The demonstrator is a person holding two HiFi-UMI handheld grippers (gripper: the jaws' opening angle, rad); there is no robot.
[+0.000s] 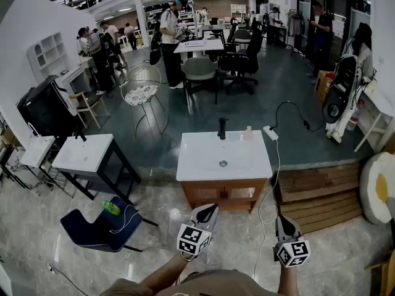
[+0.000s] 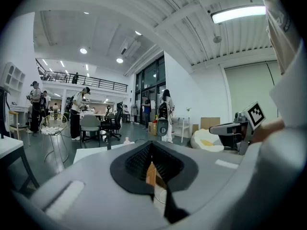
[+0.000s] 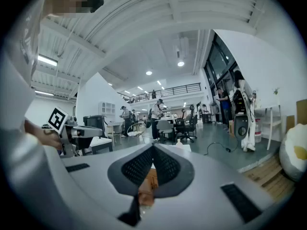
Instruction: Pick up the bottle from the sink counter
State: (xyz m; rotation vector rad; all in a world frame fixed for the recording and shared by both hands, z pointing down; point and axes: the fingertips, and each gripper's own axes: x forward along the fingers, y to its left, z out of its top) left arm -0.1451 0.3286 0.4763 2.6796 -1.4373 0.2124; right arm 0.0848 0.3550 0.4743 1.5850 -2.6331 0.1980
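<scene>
Approach step: the left gripper point(image 1: 208, 211) and right gripper point(image 1: 283, 222), both closed and empty at lower centre, stand short of the sink counter point(image 1: 197, 165); reaching the bottle point(image 1: 248, 133) next requires opening one.

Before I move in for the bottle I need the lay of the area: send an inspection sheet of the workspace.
Surface: white sink counter on a wooden cabinet, black faucet at the rear.
Job's things: bottle upright at the rear edge, right of the faucet, untouched.
Clutter: power strip by the counter's rear right corner.
Grippers: left gripper and right gripper both shut, empty, short of the counter.
Cables: white cable drops from the power strip past the cabinet's right side; black cable on the floor behind.
Surroundings: second sink stand at left, blue chair with a green bottle, people at desks beyond.
</scene>
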